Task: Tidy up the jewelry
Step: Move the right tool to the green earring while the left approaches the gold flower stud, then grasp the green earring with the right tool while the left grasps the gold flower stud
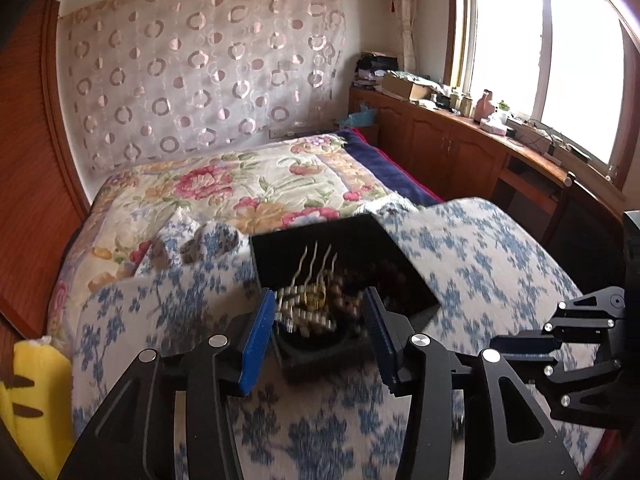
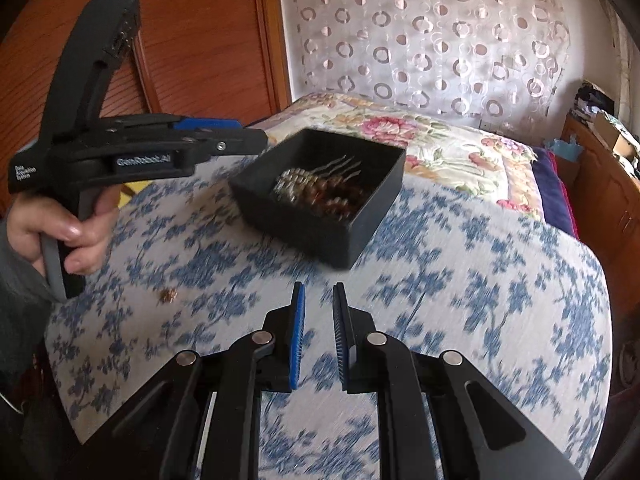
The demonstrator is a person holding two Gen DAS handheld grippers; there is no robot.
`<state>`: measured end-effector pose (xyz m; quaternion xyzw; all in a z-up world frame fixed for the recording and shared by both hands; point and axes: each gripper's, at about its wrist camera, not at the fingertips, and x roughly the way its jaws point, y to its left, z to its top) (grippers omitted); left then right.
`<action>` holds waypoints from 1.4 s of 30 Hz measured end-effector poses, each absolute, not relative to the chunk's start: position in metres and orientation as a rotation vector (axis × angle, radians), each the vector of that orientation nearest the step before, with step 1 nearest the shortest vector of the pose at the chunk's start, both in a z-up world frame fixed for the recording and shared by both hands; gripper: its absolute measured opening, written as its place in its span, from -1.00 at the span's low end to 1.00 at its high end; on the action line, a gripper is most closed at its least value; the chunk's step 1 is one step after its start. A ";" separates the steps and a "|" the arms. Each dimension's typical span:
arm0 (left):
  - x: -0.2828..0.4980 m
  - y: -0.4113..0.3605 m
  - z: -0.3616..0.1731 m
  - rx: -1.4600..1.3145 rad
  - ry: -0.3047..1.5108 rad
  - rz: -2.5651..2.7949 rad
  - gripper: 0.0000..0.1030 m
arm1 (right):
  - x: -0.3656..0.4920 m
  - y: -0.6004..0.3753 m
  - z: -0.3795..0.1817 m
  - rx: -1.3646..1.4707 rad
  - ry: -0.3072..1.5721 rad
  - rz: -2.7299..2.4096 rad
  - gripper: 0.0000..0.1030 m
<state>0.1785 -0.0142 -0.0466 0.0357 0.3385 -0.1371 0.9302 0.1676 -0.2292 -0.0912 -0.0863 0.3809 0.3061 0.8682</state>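
Note:
A black open box (image 1: 400, 264) (image 2: 372, 216) sits on a blue-and-white floral cloth. Inside lie a silver hair comb with wavy prongs (image 1: 308, 296) (image 2: 304, 184) and brown beads (image 1: 352, 280) (image 2: 336, 200). My left gripper (image 1: 320, 312) is open, its fingers held just in front of the box's near edge, nothing between them. In the right wrist view the left gripper (image 2: 244, 134) hovers left of the box. My right gripper (image 2: 319, 312) is open with a narrow gap, empty, above the cloth in front of the box. A small brown-gold jewelry piece (image 2: 168, 295) lies loose on the cloth at left.
The cloth-covered surface (image 2: 480, 280) stands in front of a bed with a flowered quilt (image 1: 248, 184). A wooden wardrobe (image 2: 180, 40) is at left, wooden cabinets (image 1: 440, 136) under a window at right. A yellow object (image 1: 36, 400) lies at the lower left.

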 end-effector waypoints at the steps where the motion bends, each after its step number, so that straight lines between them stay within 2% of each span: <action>1: 0.175 -0.012 -0.049 0.073 0.698 -0.278 -0.15 | 0.165 -0.228 -0.093 -0.181 0.802 0.643 -0.59; 3: 0.165 -0.007 -0.053 0.073 0.708 -0.275 -0.14 | 0.159 -0.227 -0.100 -0.182 0.817 0.648 -0.47; 7: 0.148 0.003 -0.063 0.064 0.727 -0.264 -0.12 | 0.151 -0.224 -0.111 -0.185 0.842 0.651 -0.47; 20: 0.108 0.024 -0.088 0.058 0.771 -0.230 0.22 | 0.133 -0.206 -0.131 -0.268 0.891 0.662 -0.47; 26: 0.093 0.027 -0.097 0.060 0.799 -0.235 0.23 | 0.132 -0.200 -0.135 -0.314 0.886 0.642 -0.47; 27: 0.091 0.027 -0.098 0.059 0.804 -0.238 0.23 | 0.133 -0.200 -0.135 -0.316 0.885 0.639 -0.49; 28: 0.090 0.026 -0.099 0.060 0.808 -0.241 0.23 | 0.133 -0.200 -0.135 -0.320 0.879 0.636 -0.66; 29: 0.088 0.025 -0.100 0.061 0.813 -0.245 0.23 | 0.133 -0.200 -0.134 -0.321 0.876 0.637 -0.70; 35: 0.083 0.016 -0.109 0.083 0.842 -0.274 0.23 | 0.137 -0.205 -0.129 -0.292 0.854 0.635 -0.71; 37: 0.082 0.012 -0.111 0.091 0.847 -0.284 0.19 | 0.137 -0.207 -0.125 -0.281 0.843 0.636 -0.71; 39: 0.083 0.008 -0.113 0.099 0.852 -0.289 -0.02 | 0.137 -0.209 -0.121 -0.268 0.834 0.634 -0.71; 42: 0.083 0.004 -0.115 0.106 0.859 -0.299 -0.21 | 0.139 -0.211 -0.117 -0.259 0.826 0.631 -0.71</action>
